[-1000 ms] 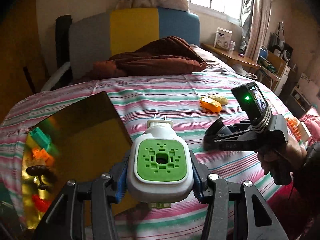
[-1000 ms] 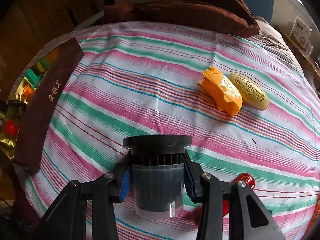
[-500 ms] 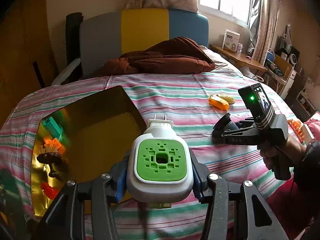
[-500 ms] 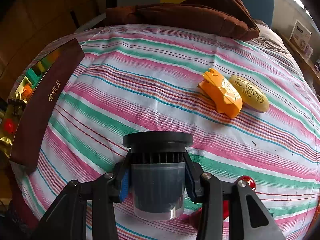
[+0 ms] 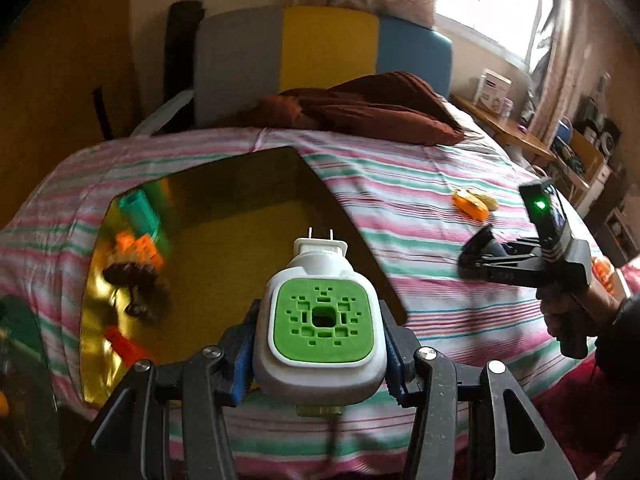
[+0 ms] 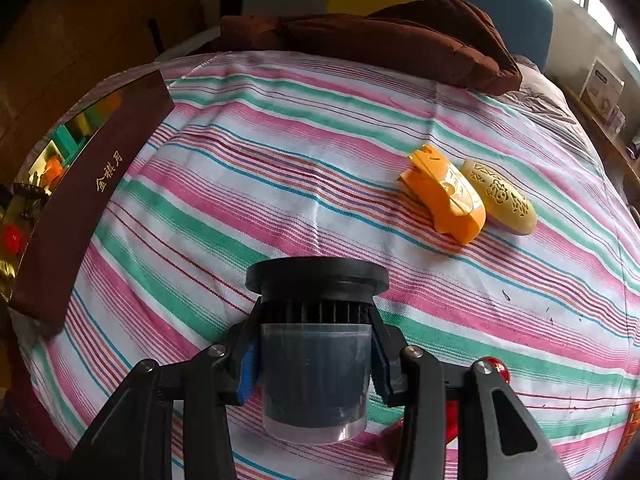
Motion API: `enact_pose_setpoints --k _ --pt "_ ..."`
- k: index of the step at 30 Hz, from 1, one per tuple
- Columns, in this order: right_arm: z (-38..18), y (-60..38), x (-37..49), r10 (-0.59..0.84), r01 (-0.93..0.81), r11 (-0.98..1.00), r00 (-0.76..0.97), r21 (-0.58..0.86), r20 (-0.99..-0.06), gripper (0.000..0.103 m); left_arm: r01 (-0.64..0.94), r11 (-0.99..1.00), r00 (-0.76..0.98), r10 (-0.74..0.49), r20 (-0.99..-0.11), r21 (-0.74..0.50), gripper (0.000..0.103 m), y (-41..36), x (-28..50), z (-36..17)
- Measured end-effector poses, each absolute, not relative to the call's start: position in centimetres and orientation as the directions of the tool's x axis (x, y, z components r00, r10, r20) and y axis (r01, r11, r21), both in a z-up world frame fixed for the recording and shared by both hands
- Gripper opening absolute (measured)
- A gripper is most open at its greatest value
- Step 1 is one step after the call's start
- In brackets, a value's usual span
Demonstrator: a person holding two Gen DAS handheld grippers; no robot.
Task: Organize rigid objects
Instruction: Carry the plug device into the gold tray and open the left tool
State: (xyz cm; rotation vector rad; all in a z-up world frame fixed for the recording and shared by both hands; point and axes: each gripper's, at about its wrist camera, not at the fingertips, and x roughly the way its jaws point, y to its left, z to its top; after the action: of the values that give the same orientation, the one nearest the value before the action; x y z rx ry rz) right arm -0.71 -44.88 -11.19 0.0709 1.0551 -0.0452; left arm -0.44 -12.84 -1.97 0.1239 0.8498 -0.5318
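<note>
My left gripper [image 5: 320, 354] is shut on a white plug-in device with a green perforated face [image 5: 322, 320], its two prongs pointing away, held over the near right part of a gold-lined box [image 5: 248, 240]. The box holds a teal piece [image 5: 140, 210], orange pieces [image 5: 140, 248] and a dark brown object [image 5: 140, 288]. My right gripper [image 6: 314, 360] is shut on a dark jar with a black ribbed lid [image 6: 316, 344], above the striped bedspread. The right gripper [image 5: 476, 250] also shows at the right of the left wrist view, held by a hand.
An orange clip-like toy [image 6: 444, 196] and a yellow oval piece [image 6: 500, 200] lie side by side on the bedspread [image 6: 280, 168]. The box's maroon side wall [image 6: 88, 208] stands at the left. A brown blanket [image 5: 372, 108] lies by the headboard. A red object [image 6: 496, 372] peeks out behind my right fingers.
The left gripper with the plug-in device has moved left over the gold box, which now fills more of the view. The right gripper has kept still.
</note>
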Motion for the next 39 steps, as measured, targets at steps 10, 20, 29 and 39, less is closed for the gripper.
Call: enact_pose_setpoints --k 10,20,29,39 --pt "-11.1 -44.6 -0.8 -0.018 0.056 0.998 0.501 0.011 -0.865 0.044 0.254 0.944 0.616 -0.324 -0.718 -0.208 0.052 -0.9 1.7 -0.7" --pt "-11.0 -44.5 -0.8 -0.034 0.053 0.999 0.499 -0.008 -0.866 0.044 0.233 0.93 0.513 -0.367 -0.776 -0.285 0.052 -0.2 3.8 -3.8" --pt "-11.0 -44.5 -0.8 -0.037 0.047 0.999 0.497 -0.016 -0.867 0.044 0.26 0.956 0.514 -0.254 -0.82 -0.134 0.053 -3.2 5.7 -6.5" --pt "-11.0 -44.4 -0.6 -0.043 0.043 0.999 0.495 -0.025 -0.868 0.044 0.26 0.964 0.537 -0.199 -0.819 -0.064 0.063 -3.0 4.6 -6.7"
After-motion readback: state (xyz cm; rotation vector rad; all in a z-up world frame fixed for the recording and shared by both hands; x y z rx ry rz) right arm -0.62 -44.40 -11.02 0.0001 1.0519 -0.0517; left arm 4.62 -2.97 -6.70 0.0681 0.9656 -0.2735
